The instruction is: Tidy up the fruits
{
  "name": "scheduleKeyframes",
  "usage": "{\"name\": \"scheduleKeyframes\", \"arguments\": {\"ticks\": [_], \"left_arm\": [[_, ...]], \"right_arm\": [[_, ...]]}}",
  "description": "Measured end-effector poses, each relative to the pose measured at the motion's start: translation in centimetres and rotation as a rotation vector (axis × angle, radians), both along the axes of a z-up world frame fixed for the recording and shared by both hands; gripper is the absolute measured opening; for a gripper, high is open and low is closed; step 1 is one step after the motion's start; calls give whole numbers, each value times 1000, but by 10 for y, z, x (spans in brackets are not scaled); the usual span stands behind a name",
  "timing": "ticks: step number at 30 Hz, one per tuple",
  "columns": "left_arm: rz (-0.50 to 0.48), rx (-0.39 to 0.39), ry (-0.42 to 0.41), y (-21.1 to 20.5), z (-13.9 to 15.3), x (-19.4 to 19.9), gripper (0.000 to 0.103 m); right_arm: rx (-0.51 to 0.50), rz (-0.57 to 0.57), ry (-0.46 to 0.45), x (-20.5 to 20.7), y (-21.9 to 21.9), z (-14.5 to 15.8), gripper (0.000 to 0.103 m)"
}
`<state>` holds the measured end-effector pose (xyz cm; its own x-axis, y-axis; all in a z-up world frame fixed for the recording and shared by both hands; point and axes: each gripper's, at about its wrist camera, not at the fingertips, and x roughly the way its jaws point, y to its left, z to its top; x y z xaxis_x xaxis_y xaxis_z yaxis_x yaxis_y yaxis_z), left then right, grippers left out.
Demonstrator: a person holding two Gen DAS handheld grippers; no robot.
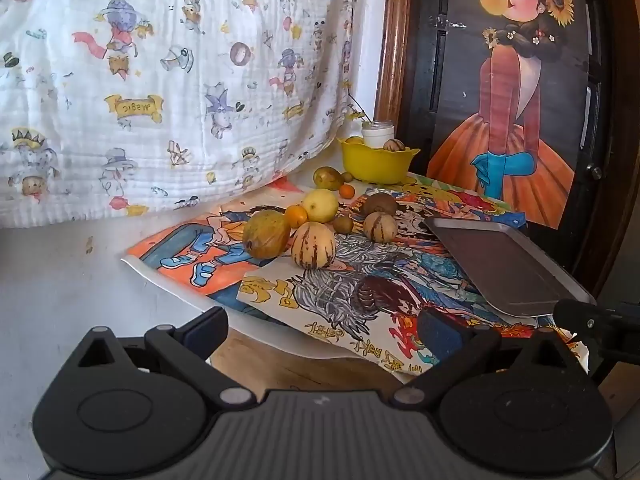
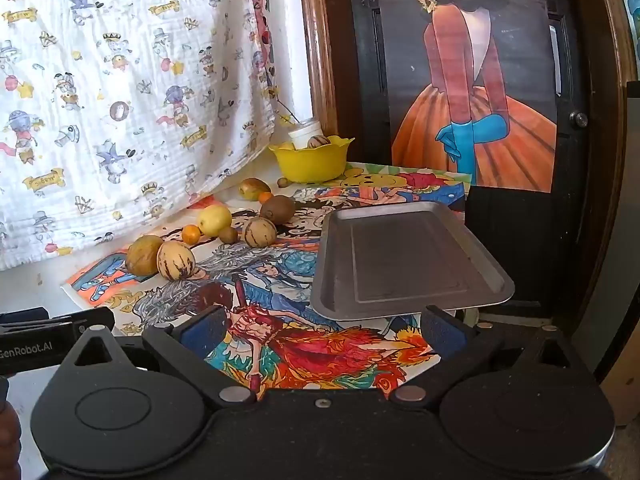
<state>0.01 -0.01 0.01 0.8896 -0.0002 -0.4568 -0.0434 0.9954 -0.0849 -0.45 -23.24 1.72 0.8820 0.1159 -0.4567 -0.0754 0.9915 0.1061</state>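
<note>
A: Where are the fruits?

B: Scattered mid-frame on the coloured drawings (image 1: 360,280) covering the surface (image 1: 60,280). In the left wrist view, a striped melon-like fruit (image 1: 313,245) touches a brownish-yellow one (image 1: 266,234); behind them sit a lemon (image 1: 320,205) and a small orange (image 1: 296,216). A kiwi (image 1: 380,204) lies further right.

A: And the yellow bowl (image 2: 312,162)?

B: Upper centre, against the patterned cloth (image 2: 120,100). A white cup (image 2: 306,134) and another striped fruit (image 2: 319,141) poke over its rim; whatever lies deeper is hidden.

A: The metal tray (image 2: 408,256)?

B: Right of the fruits, bare. In the left view its near corner is cut off by the other tool's dark arm.

A: The tools?

B: The left tool (image 1: 322,330) and right tool (image 2: 322,330) both stand spread wide at the bottom of their frames, gripping nothing.
</note>
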Motion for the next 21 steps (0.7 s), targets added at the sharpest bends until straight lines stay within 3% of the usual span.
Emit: {"name": "scheduleKeyframes", "arguments": {"ticks": [21], "left_arm": [[2,-6,4,-1,-1,1,103]], "right_arm": [[-1,-1,2,0,-1,-1,103]]}}
